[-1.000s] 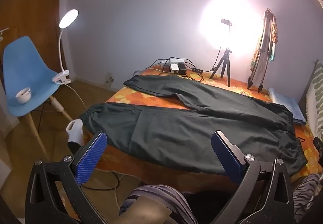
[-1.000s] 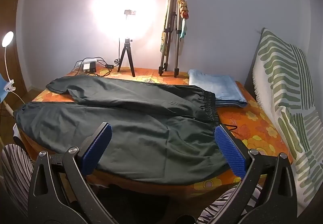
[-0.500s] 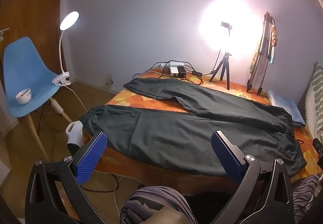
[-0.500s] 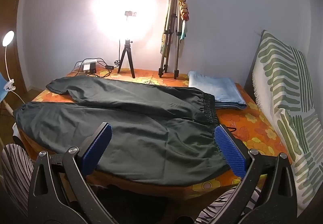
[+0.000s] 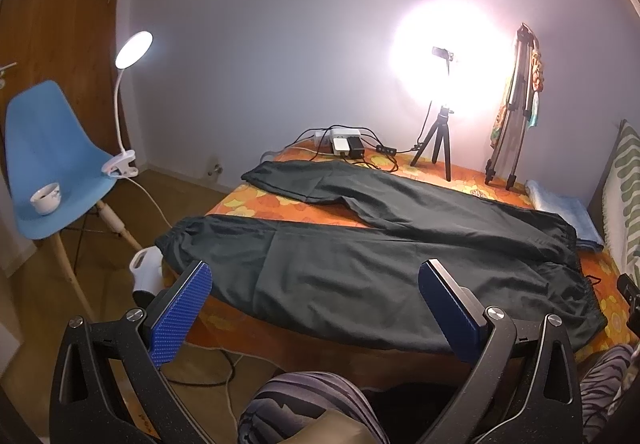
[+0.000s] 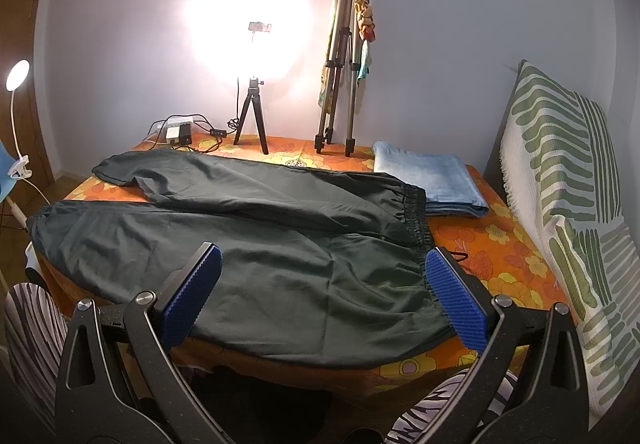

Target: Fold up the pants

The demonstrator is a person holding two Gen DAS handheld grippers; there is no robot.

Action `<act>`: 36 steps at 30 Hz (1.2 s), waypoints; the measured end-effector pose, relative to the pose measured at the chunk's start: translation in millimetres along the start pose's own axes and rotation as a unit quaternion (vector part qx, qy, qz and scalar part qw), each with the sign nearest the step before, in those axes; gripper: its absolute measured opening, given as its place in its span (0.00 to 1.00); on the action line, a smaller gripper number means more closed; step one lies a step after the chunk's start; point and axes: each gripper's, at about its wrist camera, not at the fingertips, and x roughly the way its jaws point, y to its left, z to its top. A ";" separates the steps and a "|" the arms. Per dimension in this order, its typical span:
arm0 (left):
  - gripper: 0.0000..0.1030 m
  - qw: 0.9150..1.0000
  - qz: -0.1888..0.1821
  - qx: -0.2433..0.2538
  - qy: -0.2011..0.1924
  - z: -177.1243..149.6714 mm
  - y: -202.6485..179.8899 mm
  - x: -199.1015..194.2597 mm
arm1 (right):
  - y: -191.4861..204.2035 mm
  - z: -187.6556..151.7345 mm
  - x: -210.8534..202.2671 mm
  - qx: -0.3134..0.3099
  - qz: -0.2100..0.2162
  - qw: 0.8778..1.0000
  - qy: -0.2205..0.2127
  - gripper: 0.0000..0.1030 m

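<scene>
Pants [image 5: 360, 268], dark green, flat and unfolded on orange floral bedspread [image 6: 504, 244], legs spread leftward, waistband right; left gripper [image 5: 316, 312] and right gripper [image 6: 324, 292] poised above near edge, fingers wide apart, empty; step judged pre-grasp; next: near leg over far.

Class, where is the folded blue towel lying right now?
In the right wrist view, the blue towel lies on the bed's far right, touching the pants' waistband, by the tall tripod's feet.

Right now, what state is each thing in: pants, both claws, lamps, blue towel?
Pants: spread flat, unfolded, legs apart.
Left claw: open, empty.
Right claw: open, empty.
Clip lamp: on.
Ring light: on.
Blue towel: folded, beside waistband.
</scene>
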 end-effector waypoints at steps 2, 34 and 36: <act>1.00 1.000 0.000 0.001 -0.001 -0.8 -1.4 -0.6 | -0.5 -0.3 -0.2 0.000 0.000 1.000 0.000 1.00; 1.00 1.000 0.006 0.009 -0.006 20.0 -10.6 6.8 | -4.7 24.5 14.5 -0.009 0.008 1.000 0.017 1.00; 1.00 1.000 0.005 0.010 -0.004 23.9 -11.6 10.4 | -5.7 27.3 18.4 -0.009 0.007 1.000 0.020 1.00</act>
